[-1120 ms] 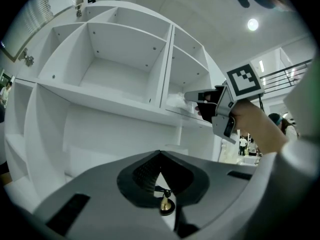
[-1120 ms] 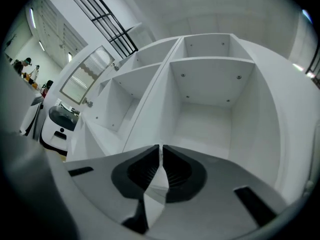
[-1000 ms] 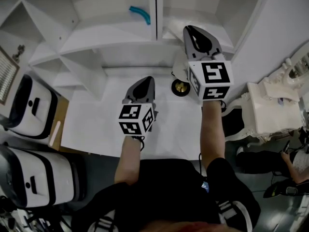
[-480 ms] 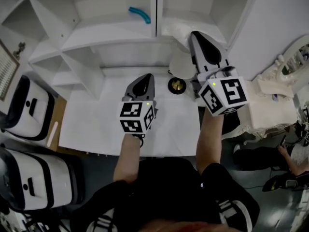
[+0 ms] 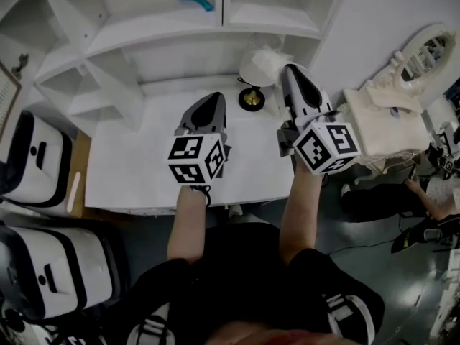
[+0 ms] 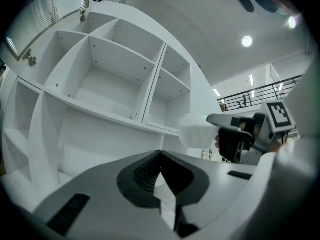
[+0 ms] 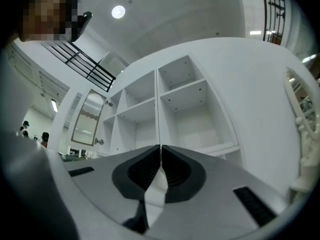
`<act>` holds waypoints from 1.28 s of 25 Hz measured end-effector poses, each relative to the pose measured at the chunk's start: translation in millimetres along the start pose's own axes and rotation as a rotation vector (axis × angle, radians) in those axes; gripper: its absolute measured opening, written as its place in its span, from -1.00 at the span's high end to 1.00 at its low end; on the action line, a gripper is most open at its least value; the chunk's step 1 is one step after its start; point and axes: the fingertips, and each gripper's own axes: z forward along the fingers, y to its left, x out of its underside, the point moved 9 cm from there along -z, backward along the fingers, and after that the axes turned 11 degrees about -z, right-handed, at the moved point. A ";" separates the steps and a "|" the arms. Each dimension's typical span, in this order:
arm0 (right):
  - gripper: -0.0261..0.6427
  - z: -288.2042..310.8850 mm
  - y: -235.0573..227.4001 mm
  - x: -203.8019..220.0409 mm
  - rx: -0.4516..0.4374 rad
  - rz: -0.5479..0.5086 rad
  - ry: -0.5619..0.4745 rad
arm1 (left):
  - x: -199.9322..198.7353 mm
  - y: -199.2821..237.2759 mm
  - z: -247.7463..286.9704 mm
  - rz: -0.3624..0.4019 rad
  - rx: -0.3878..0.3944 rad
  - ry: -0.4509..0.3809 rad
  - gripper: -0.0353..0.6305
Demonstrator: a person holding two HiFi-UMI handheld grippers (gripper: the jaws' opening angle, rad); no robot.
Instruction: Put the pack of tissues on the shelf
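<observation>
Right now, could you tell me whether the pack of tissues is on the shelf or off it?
Off it: the right tool grips the pack of tissues above the table.

pack of tissues (image 6: pixel 196 132): one end hidden by jaws | shelf (image 5: pixel 165 31): top cropped

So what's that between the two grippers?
A small black-and-gold round thing on the white table, between the left gripper and right gripper; the head view shows it.

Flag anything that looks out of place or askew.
Nothing looks spilled or broken. One oddity: the pack of tissues juts crumpled from the tip of the right gripper, apparently pinched only by a thin edge.
</observation>
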 end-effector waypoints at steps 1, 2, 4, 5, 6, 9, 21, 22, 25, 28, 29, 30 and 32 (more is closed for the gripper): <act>0.84 -9.3 4.9 2.7 0.011 0.005 0.017 | 1.1 -1.6 -6.5 -0.007 0.004 0.000 0.86; 0.84 -18.5 10.1 5.3 0.020 0.009 0.034 | 2.5 -3.3 -13.1 -0.014 0.007 -0.001 0.86; 0.84 -37.2 20.7 11.2 0.036 0.014 0.070 | 7.2 -7.3 -26.9 -0.030 0.009 -0.001 0.86; 0.84 -46.9 26.0 14.7 0.041 0.018 0.088 | 11.1 -9.4 -34.5 -0.038 0.007 0.000 0.86; 0.84 -56.7 31.2 18.5 0.043 0.025 0.105 | 16.2 -11.7 -42.3 -0.045 0.004 0.004 0.86; 0.84 -85.1 48.4 32.5 0.045 0.052 0.150 | 36.8 -17.5 -67.4 -0.048 -0.014 0.041 0.86; 0.84 -118.7 133.6 83.5 -0.102 0.078 0.285 | 69.0 -1.7 -173.2 -0.070 -0.129 0.061 0.86; 0.84 -117.4 139.2 84.3 -0.118 0.074 0.285 | 68.2 1.9 -178.0 -0.072 -0.139 0.051 0.86; 0.84 -120.9 149.2 82.7 -0.139 0.068 0.282 | 66.8 5.3 -189.9 -0.073 -0.154 0.035 0.86; 0.84 -126.6 151.8 77.6 -0.143 0.061 0.279 | 65.3 2.1 -196.3 -0.074 -0.155 0.025 0.86; 0.84 -127.2 151.6 75.5 -0.145 0.056 0.277 | 63.9 0.8 -196.2 -0.075 -0.151 0.020 0.86; 0.84 -127.5 151.1 73.2 -0.145 0.050 0.276 | 62.2 -0.5 -195.2 -0.076 -0.147 0.015 0.86; 0.84 -129.1 149.5 68.2 -0.142 0.040 0.271 | 59.5 -4.1 -192.1 -0.078 -0.130 0.006 0.86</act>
